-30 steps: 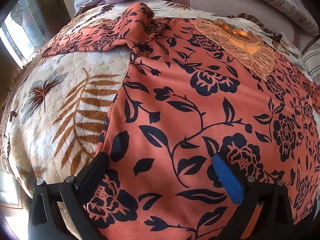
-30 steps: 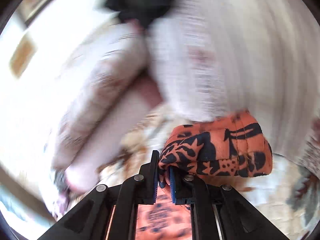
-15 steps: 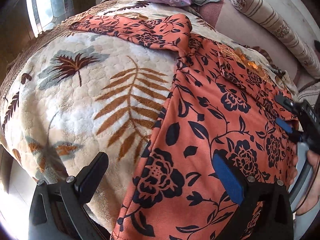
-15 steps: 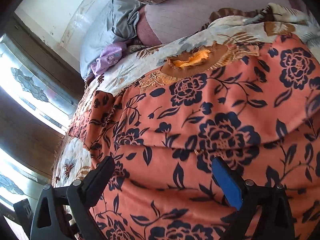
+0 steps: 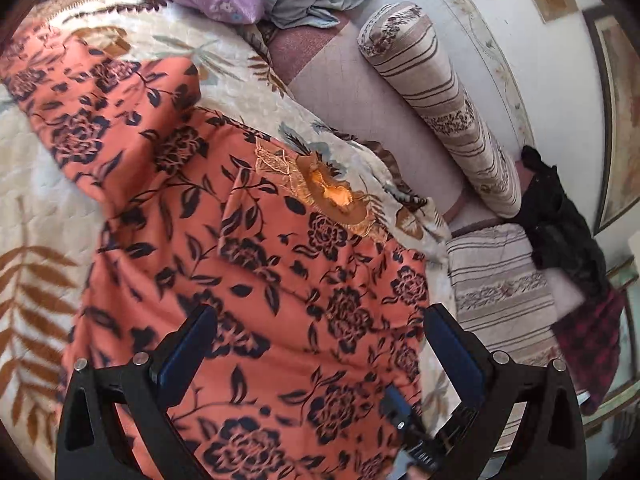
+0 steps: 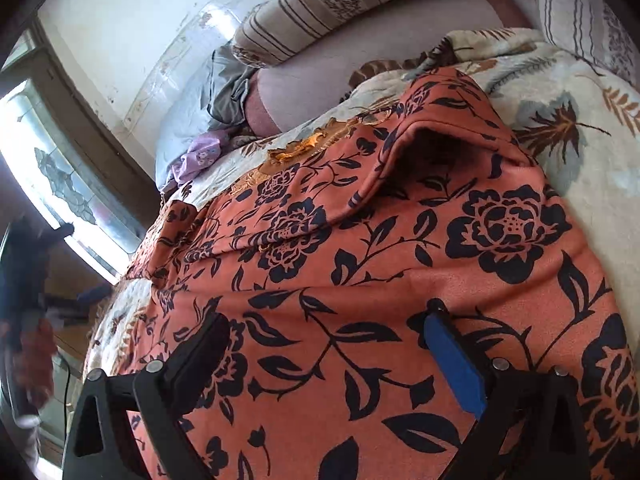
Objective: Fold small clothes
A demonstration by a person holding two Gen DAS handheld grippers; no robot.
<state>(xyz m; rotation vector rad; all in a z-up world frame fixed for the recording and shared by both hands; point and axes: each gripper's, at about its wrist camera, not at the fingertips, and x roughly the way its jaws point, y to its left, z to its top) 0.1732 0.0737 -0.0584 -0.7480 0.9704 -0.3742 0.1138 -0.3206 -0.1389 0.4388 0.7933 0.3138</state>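
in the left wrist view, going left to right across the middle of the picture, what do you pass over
cream leaf-print blanket → orange floral garment with its gold embroidered neckline → striped bolster pillow → black cloth by the wall

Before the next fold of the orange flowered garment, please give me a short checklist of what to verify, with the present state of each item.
1. Right gripper open, nothing between the pads: ok; its jaws have just been opening.
2. Left gripper open, empty: ok.
3. Garment released, lying on the blanket: ok.
4. Folded sleeve lying flat: not ok, its edge arches up.
5. Body of garment smooth: not ok, wrinkles show.
6. Lower hem position: cannot tell, out of view.
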